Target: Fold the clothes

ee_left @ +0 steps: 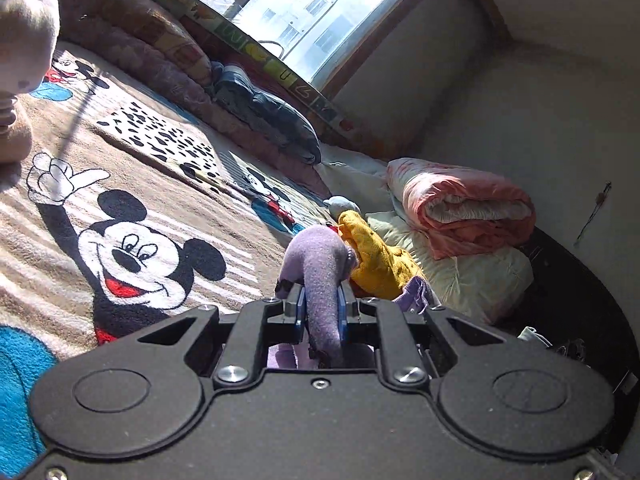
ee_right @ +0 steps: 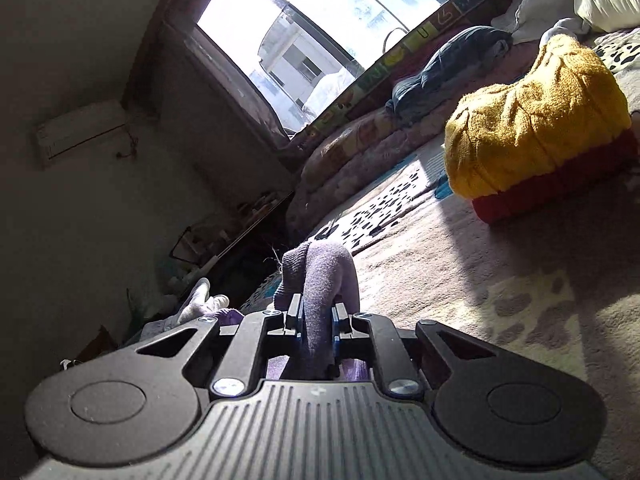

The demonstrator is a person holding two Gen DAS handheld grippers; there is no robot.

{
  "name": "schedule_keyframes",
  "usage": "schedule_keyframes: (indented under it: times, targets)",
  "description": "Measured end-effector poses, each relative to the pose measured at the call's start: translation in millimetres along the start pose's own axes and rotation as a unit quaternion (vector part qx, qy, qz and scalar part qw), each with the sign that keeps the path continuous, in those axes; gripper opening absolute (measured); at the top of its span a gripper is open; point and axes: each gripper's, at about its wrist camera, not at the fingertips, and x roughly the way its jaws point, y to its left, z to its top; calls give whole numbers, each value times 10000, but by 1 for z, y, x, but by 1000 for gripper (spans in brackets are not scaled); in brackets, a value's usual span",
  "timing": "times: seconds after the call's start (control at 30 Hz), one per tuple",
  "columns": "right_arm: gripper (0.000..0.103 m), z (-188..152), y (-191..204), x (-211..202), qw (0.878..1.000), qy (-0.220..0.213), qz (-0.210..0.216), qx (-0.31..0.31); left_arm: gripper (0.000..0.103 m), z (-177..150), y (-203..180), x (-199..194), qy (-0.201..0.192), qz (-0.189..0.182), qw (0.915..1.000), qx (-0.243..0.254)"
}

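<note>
Both grippers are clenching purple knit cloth (ee_left: 320, 280) — the left gripper (ee_left: 322, 308) and right gripper (ee_right: 316, 320) each pinching a fold bulging past its fingertips, over the cartoon blanket (ee_left: 120, 200).

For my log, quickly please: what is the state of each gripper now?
Left gripper: closed, holding a bunch of purple knit garment.
Right gripper: closed, also gripping purple knit garment.
</note>
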Motion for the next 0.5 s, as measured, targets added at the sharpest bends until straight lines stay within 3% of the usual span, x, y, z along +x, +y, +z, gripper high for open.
schedule_keyframes:
  times: [0.3, 0.5]
  targets:
    - [14, -7, -24, 8, 9986, 71, -138, 509, 13, -7, 15, 13, 98, 39, 9991, -401]
    - [15, -14, -34, 12, 9970, 112, -316, 704, 13, -14, 20, 23, 351, 314, 9975, -529]
